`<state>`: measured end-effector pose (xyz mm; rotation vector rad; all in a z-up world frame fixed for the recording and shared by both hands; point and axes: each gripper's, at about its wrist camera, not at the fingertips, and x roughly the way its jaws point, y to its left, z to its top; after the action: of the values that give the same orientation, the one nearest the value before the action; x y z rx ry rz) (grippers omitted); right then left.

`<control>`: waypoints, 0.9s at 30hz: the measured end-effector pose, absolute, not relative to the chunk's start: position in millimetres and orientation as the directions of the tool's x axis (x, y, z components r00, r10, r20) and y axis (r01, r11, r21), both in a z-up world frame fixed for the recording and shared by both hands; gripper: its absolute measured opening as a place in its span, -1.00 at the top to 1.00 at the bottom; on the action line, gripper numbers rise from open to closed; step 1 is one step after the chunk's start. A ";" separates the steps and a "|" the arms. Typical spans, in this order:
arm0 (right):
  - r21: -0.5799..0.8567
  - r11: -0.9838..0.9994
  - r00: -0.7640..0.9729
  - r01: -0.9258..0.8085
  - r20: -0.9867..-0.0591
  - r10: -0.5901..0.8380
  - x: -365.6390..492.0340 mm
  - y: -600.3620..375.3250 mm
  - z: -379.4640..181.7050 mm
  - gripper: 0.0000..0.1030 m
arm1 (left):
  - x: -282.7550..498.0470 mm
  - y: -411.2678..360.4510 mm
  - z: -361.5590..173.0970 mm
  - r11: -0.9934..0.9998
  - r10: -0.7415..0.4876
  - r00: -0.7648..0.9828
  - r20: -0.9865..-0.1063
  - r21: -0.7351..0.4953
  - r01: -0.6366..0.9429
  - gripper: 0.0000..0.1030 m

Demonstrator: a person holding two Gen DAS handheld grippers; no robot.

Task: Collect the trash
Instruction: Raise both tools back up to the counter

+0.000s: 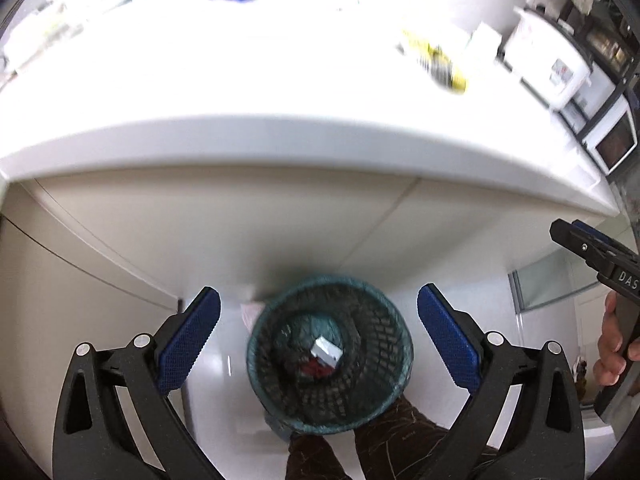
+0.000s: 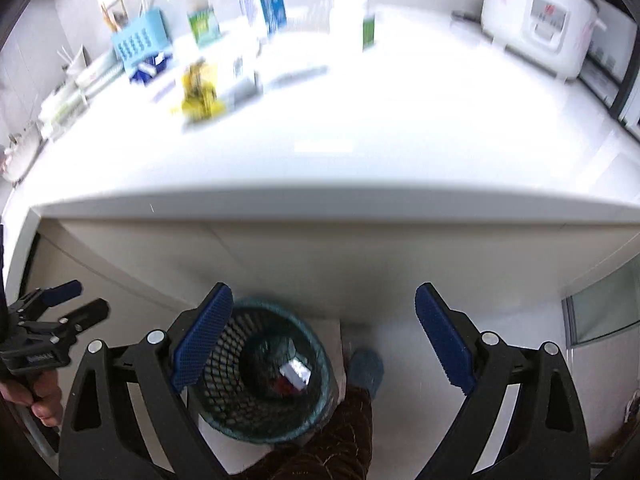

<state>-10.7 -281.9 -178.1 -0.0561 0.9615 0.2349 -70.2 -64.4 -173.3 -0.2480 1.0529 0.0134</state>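
Figure legend. Left gripper (image 1: 319,334), left wrist view: black frame, ribbed blue pads (image 1: 188,340), jaws spread fully apart and released, nothing between them. Seen through the gap, at 6 o'clock on the floor, stands a round black wire-mesh waste basket lined with a thin teal plastic bag (image 1: 330,364). At its bottom lie a small white-and-silver carton (image 1: 328,354) and a red scrap (image 1: 316,370), touching each other.

Right gripper (image 2: 324,336), right wrist view: same build, likewise wide open and empty. The basket sits at 7 o'clock, partly behind its left pad.

Trash not yet collected lies on the glossy white countertop (image 2: 360,128), at 10 to 11 o'clock in the right wrist view: a crumpled yellow printed wrapper (image 2: 198,92), just beside pale cardboard boxes (image 2: 240,68). Upright blue-and-white cartons (image 2: 262,4) stand behind, near a pale-blue perforated plastic caddy (image 2: 138,42). All are blurred; their print cannot be read.

Handling, as judgement: the wrapper is probably very light, soft and slick; it would crush flat, so pinch a raised fold near its middle. The boxes look light but stiff, thin-walled and easily dented; grip across the narrow faces.

A white rice cooker (image 2: 536,20) stands at 1 o'clock.
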 end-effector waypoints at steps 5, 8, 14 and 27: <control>0.066 0.974 0.596 -0.217 -0.781 0.186 -2.6 -281.7 -139.5 -0.73 | -63.0 -47.9 -131.6 0.971 -0.092 0.539 -0.837 -0.194 -0.137 -0.87; 0.057 0.975 0.623 -0.214 -0.761 0.181 6.0 -280.7 -121.0 -0.72 | -52.5 -39.8 -105.8 0.969 -0.103 0.558 -0.824 -0.210 -0.132 -0.87; 0.055 0.977 0.658 -0.207 -0.731 0.180 28.7 -276.3 -85.5 -0.72 | -30.2 -36.3 -58.7 0.972 -0.063 0.608 -0.791 -0.186 -0.141 -0.87; 0.042 0.971 0.677 -0.236 -0.709 0.195 93.9 -269.3 -50.6 -0.72 | 38.1 -32.0 -23.3 0.977 -0.004 0.613 -0.790 -0.135 -0.167 -0.86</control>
<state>93.9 -269.3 -50.6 -0.0550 0.7906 0.2424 38.1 -32.0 -23.3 -0.2033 0.9073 0.0946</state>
